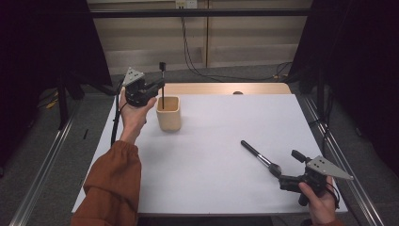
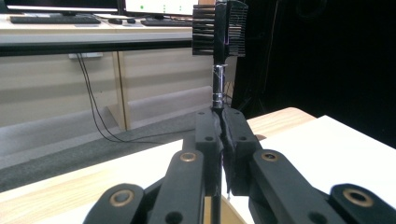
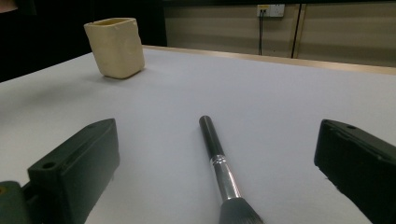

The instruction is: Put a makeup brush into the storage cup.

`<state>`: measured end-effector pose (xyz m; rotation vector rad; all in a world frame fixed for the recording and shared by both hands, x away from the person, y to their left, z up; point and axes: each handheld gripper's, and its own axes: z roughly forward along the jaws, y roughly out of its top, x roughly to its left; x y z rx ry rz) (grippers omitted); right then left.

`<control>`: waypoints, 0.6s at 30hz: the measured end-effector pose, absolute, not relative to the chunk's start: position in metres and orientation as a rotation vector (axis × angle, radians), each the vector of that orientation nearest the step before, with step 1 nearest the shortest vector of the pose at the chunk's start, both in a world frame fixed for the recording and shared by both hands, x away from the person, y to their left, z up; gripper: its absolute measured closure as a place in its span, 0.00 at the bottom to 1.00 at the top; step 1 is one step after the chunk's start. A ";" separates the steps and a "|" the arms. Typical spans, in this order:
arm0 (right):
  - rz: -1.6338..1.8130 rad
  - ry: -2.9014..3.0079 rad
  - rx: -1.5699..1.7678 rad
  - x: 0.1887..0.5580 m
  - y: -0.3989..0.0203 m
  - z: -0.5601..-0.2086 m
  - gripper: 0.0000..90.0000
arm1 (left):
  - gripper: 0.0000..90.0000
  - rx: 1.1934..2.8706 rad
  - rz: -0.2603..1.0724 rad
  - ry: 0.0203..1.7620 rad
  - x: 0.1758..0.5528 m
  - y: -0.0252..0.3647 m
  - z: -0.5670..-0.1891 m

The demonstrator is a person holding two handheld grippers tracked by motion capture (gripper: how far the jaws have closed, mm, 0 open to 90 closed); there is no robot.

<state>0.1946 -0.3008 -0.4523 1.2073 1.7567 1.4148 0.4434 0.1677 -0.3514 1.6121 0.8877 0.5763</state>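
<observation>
1. The comb (image 1: 162,80) stands upright, its stem running down into the cup (image 1: 169,114) near the far left of the surface (image 1: 221,141); its toothed head is on top, clear of the rim.
2. The left tongs (image 1: 159,86) are clamped shut on the stem just above the cup, coming at it level from the left, so the long axis is vertical and any drop goes straight down.
3. The brush (image 1: 259,157) lies flat on the surface, handle pointing far-left toward the cup, bristles toward the person.
4. The right tongs (image 1: 288,170) stand wide open and empty, the brush's bristle end between the jaws, untouched; this hand is far nearer the brush.
5. The stem's lower end is hidden inside the cup, so I cannot tell whether it touches the bottom; the bristles (image 3: 239,212) are cut off in the right gripper view.
</observation>
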 end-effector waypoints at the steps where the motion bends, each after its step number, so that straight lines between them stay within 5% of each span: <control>1: 1.417 1.753 1.211 0.195 -0.301 -0.452 0.00 | 0.96 1.612 0.575 0.889 0.444 0.167 -0.352; 18: 1.417 1.752 1.210 0.194 -0.301 -0.452 0.00 | 0.96 1.635 0.560 0.916 0.445 0.165 -0.371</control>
